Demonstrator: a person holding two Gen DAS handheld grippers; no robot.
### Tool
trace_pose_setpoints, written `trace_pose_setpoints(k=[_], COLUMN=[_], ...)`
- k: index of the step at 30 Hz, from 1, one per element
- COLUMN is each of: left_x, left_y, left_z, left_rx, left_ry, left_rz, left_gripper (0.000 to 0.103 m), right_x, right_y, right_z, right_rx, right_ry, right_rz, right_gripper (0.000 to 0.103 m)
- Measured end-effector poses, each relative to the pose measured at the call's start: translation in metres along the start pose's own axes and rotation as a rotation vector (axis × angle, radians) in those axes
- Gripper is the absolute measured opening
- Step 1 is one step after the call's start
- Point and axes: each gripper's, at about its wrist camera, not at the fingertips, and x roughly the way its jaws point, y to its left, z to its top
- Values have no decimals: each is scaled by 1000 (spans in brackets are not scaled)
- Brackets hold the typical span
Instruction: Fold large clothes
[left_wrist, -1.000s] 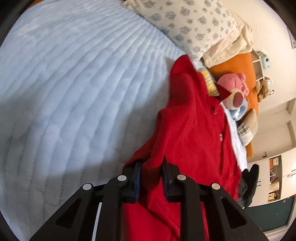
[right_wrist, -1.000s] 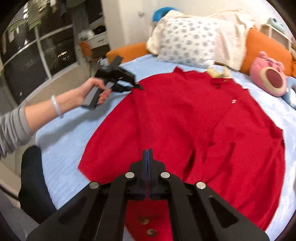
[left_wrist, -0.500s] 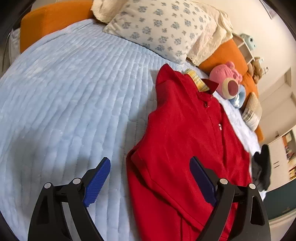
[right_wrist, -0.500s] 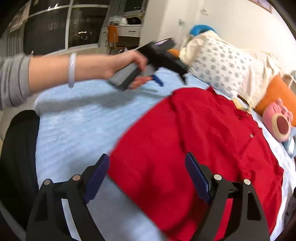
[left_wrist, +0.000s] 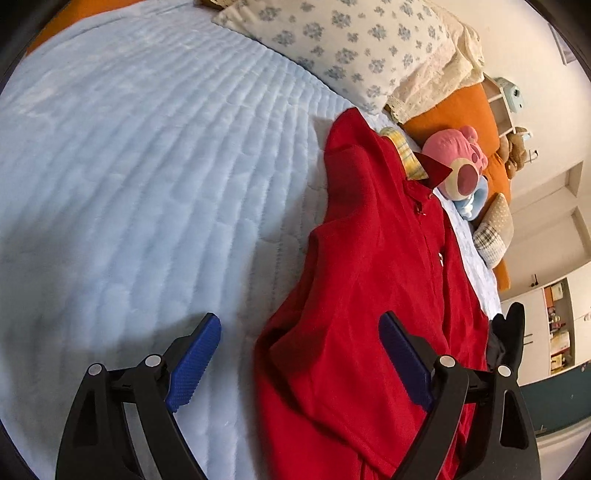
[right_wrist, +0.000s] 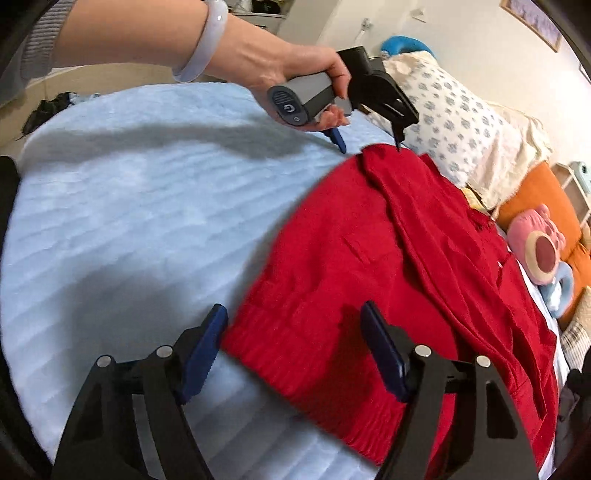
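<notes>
A large red garment (left_wrist: 388, 258) lies spread on the light blue quilt (left_wrist: 129, 166), its left side folded over toward the middle. My left gripper (left_wrist: 299, 363) is open above the folded edge, and its blue pads touch no cloth. In the right wrist view a hand holds that left gripper (right_wrist: 369, 144) over the garment's far shoulder corner. My right gripper (right_wrist: 293, 350) hovers low at the ribbed hem (right_wrist: 295, 343) of the red garment (right_wrist: 406, 258). Its jaws are closing with the hem's left corner between them, and the pads stand clear of the cloth.
A flowered pillow (left_wrist: 351, 44) and orange bolster (left_wrist: 458, 114) line the bed's head. A pink plush toy (left_wrist: 461, 170) and small cushions (left_wrist: 495, 236) lie right of the garment. A dark item (left_wrist: 506, 339) sits at the bed's right edge. A bare forearm with a pale bracelet (right_wrist: 207, 40) crosses above the quilt.
The left gripper let go of the red fabric and opened wide. The right gripper also opened, then swung left and down to the hem's left corner.
</notes>
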Motion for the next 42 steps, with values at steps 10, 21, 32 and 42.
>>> trace_pose_setpoints(k=[10, 21, 32, 42], left_x=[27, 24, -7, 89], left_y=[-16, -53, -237, -407], left_z=[15, 28, 49, 18], left_rx=[32, -7, 149, 341], left_ry=[31, 103, 17, 72], left_rz=[13, 191, 265, 250], left_gripper=[79, 25, 8, 8], right_x=[-1, -43, -116, -154], right_y=[-6, -63, -163, -272], right_z=[4, -4, -45, -137], right_rx=[36, 266, 572, 877], right_ry=[-46, -146, -282, -319], right_rz=[28, 140, 169, 130], right_gripper=[36, 19, 16, 15])
